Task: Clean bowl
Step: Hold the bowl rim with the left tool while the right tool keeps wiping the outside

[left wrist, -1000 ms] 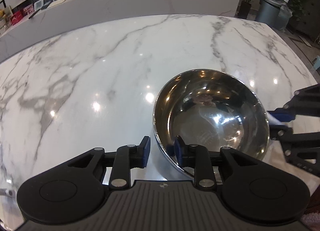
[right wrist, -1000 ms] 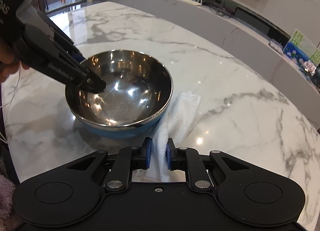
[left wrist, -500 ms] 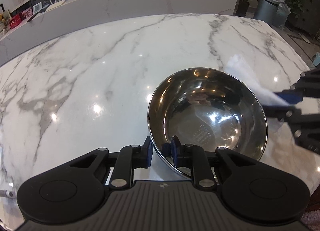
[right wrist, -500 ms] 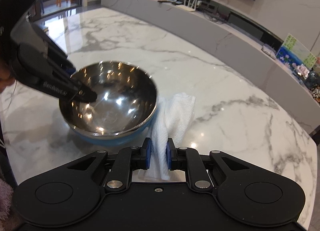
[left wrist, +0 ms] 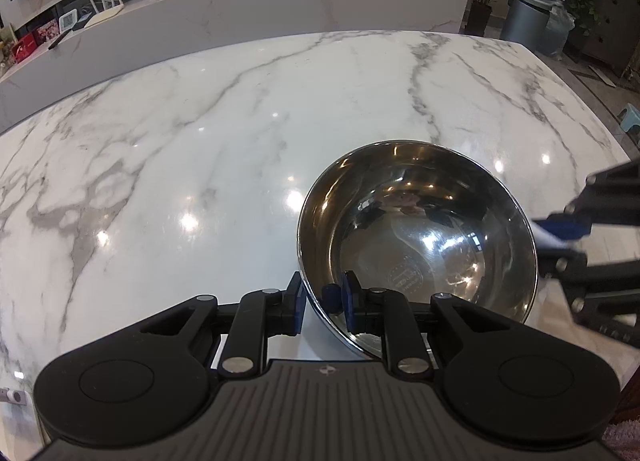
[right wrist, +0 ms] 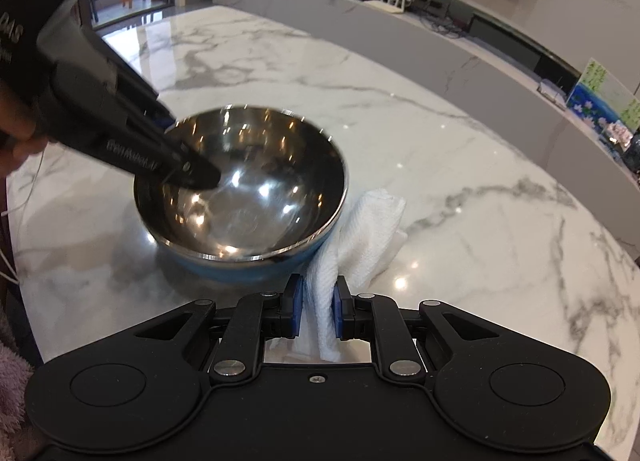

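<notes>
Since earlier frame, left gripper (left wrist: 323, 303) jaws closed onto bowl (left wrist: 416, 237) rim, lower centre. Right gripper (right wrist: 316, 311) pinches cloth (right wrist: 360, 229) beside bowl. Risk: thin rim slipping, bowl tipping.

The left tool (left wrist: 323, 303) fills the bottom of its own view, its blue-padded fingers (left wrist: 352, 301) closed on the near rim of the steel bowl (left wrist: 420, 237), one inside and one outside; from the right wrist camera it comes down from the upper left, with a bit of the person's hand (right wrist: 14, 133) at the left edge. The right tool (right wrist: 316, 311) sits low in the centre of its own view, pads pinched on a folded white cloth (right wrist: 360, 229), and shows blurred at the right edge of the left view.
</notes>
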`<control>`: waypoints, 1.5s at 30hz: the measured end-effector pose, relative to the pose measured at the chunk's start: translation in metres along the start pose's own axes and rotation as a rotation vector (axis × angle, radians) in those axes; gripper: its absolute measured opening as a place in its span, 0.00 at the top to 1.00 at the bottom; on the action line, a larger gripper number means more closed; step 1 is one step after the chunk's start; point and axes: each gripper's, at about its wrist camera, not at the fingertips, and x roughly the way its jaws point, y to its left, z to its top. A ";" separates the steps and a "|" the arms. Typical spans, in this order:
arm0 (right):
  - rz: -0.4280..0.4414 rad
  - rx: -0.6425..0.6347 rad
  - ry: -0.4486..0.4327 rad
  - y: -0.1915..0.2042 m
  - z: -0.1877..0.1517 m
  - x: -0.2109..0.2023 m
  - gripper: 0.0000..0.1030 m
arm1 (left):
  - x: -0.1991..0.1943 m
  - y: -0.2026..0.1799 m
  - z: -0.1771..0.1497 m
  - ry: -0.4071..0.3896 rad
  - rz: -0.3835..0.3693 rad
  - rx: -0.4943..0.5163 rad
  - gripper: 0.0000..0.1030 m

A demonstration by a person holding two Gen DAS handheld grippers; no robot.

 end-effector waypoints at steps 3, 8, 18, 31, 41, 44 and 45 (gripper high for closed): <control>-0.003 -0.002 0.003 0.001 -0.001 0.001 0.87 | -0.001 0.002 -0.001 0.005 0.002 -0.011 0.78; -0.015 0.006 0.002 -0.005 0.000 -0.002 0.87 | -0.008 0.004 -0.002 0.003 -0.002 -0.033 0.68; -0.043 0.032 -0.045 -0.014 0.005 -0.015 0.87 | -0.013 0.002 -0.004 -0.005 0.016 -0.013 0.77; -0.002 0.031 -0.030 -0.004 0.002 -0.008 0.87 | -0.006 -0.008 -0.004 0.012 0.014 0.014 0.78; 0.012 0.004 -0.013 0.006 0.000 -0.004 0.87 | -0.014 0.001 -0.004 0.005 0.000 -0.035 0.64; -0.005 0.013 -0.026 0.003 0.002 -0.008 0.87 | -0.014 -0.001 -0.004 0.014 0.002 -0.027 0.65; -0.009 0.016 -0.031 0.001 0.003 -0.009 0.87 | -0.014 -0.001 -0.004 0.015 0.004 -0.025 0.68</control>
